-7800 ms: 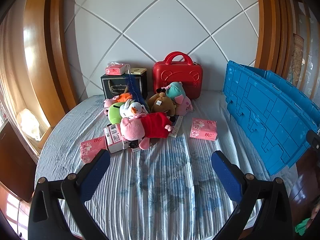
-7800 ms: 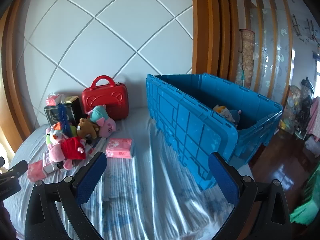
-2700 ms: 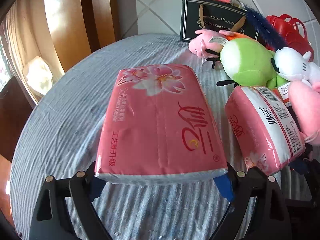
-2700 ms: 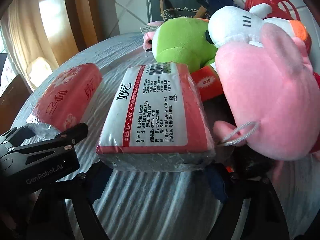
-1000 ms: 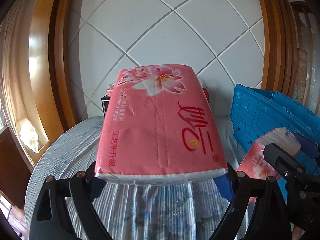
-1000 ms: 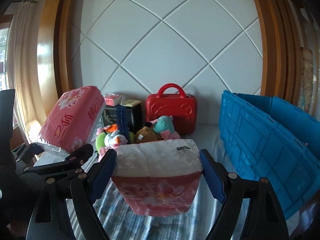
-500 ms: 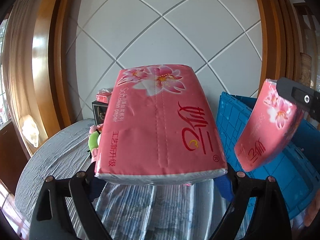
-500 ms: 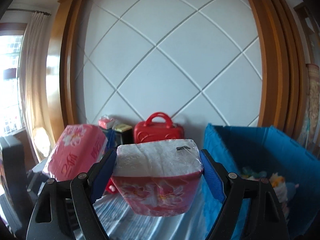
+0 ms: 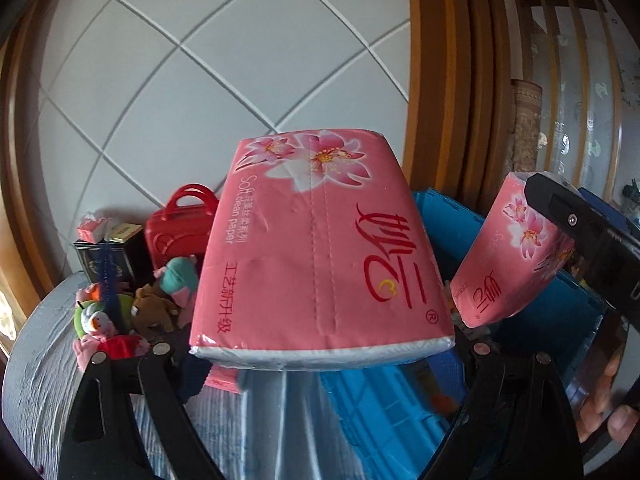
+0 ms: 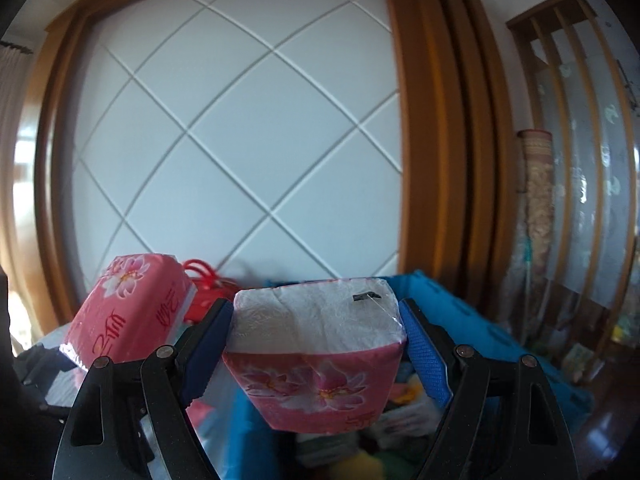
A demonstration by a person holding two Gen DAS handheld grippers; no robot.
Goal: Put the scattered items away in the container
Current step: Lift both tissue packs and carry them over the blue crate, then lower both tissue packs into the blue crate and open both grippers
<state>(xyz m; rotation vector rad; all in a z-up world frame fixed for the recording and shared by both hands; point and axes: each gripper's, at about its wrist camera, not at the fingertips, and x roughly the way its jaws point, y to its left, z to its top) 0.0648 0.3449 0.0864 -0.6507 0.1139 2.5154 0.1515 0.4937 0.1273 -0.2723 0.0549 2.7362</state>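
My left gripper (image 9: 320,356) is shut on a pink tissue pack (image 9: 320,240), held in the air beside the blue crate (image 9: 384,420). My right gripper (image 10: 316,356) is shut on a second pink tissue pack (image 10: 320,364) and holds it above the open crate (image 10: 472,332), which has several items inside. That pack also shows in the left wrist view (image 9: 512,252), and the left pack shows in the right wrist view (image 10: 128,312). A pile of plush toys (image 9: 120,312) lies on the bed at the left.
A red case (image 9: 180,228) and a black box (image 9: 108,256) with a small tissue pack (image 9: 94,226) on top stand by the quilted headboard. Another pink pack (image 9: 224,378) lies on the striped bedcover (image 9: 32,380). A wooden frame stands behind the crate.
Both grippers have swung right with their tissue packs; the right pack has moved from beside the crate to over its opening. The left pack now hangs near the crate's wall.
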